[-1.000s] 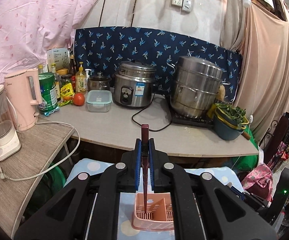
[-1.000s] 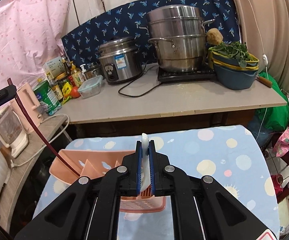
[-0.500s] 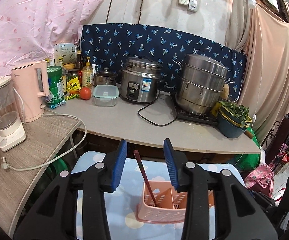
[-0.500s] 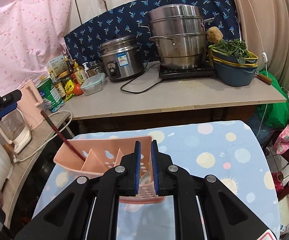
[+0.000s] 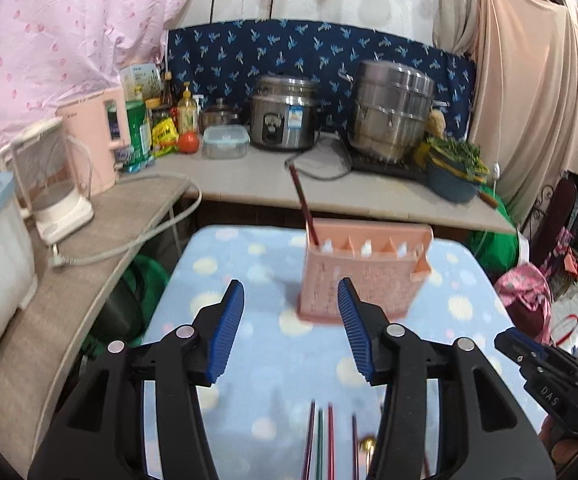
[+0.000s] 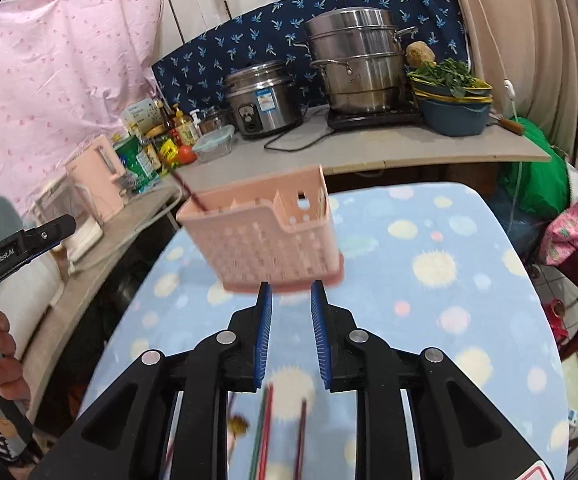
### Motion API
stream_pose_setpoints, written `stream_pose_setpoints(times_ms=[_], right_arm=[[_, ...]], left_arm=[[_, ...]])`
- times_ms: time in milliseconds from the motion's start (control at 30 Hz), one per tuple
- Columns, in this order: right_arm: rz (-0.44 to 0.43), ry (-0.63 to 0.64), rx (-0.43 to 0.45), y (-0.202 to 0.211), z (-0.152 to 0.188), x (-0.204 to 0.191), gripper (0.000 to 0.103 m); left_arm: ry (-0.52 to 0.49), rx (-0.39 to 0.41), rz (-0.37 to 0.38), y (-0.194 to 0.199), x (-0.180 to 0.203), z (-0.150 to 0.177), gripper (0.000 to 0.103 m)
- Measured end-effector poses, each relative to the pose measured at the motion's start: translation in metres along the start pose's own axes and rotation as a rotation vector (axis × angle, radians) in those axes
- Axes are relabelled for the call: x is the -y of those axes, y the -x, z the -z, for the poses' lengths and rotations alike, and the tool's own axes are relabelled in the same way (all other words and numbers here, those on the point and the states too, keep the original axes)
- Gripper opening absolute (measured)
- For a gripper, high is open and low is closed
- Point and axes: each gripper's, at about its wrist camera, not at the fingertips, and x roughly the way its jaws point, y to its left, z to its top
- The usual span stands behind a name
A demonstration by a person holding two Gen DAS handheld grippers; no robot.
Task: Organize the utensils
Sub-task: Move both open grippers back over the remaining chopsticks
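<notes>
With one chopstick point(image 5: 303, 200) leaning in the pink holder point(image 5: 363, 276) on the table, both the left gripper point(image 5: 291, 330) and right gripper point(image 6: 291, 334) are released, so lower one over a single loose chopstick point(image 5: 330, 440) near the table edge and squeeze its middle

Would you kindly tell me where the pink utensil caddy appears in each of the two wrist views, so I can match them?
Left wrist view: the pink utensil caddy stands right of centre on the dotted tablecloth, beyond the open left tongs.
Right wrist view: the caddy sits centre-left, just past the open right tongs.
Shared landmark: the dark red chopstick leaning out of the caddy's left end.
</notes>
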Motion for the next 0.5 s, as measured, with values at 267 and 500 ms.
stream_pose_setpoints(times_ms=[267, 500], right_arm=[[0.019, -0.038, -0.109, 0.04, 0.1, 0.006, 0.02], [0.032, -0.071, -0.196, 0.052, 0.169, 0.01, 0.02]], left_arm=[[-0.03, -0.128, -0.039, 0.026, -0.007, 0.094, 0.047], [-0.028, -0.224, -0.061, 0.033, -0.013, 0.165, 0.047]])
